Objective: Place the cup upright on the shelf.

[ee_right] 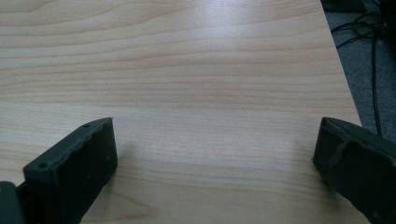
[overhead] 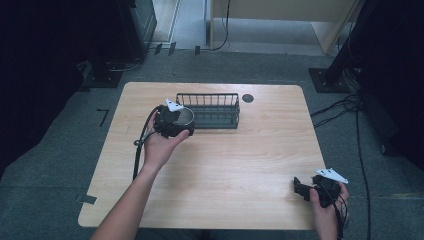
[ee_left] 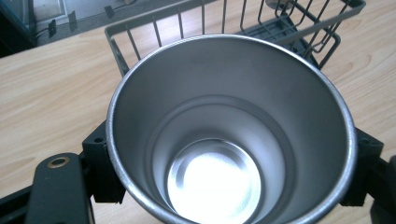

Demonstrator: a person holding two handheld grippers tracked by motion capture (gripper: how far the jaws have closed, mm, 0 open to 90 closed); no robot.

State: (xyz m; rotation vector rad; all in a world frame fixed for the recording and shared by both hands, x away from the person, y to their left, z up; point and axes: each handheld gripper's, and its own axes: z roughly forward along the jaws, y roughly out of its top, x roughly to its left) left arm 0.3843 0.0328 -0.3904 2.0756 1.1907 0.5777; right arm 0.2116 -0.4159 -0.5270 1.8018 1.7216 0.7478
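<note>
Just left of centre in the high view, the left gripper (overhead: pixel 176 122) is clamped on a steel cup (overhead: pixel 183 116), held right at the left end of the wire basket (overhead: pixel 220 98). In the left gripper view the jaws press the cup (ee_left: pixel 233 121) from both sides below its rim, mouth facing the camera (a grip that keeps it from slipping), with the basket (ee_left: pixel 135 28) across the top of the frame, probably where the cup is headed. At the lower right, the right gripper (overhead: pixel 302 188) rests near the table's (overhead: pixel 240 165) edge, out of the way; its jaws stand wide apart over bare wood and hold nothing.
</note>
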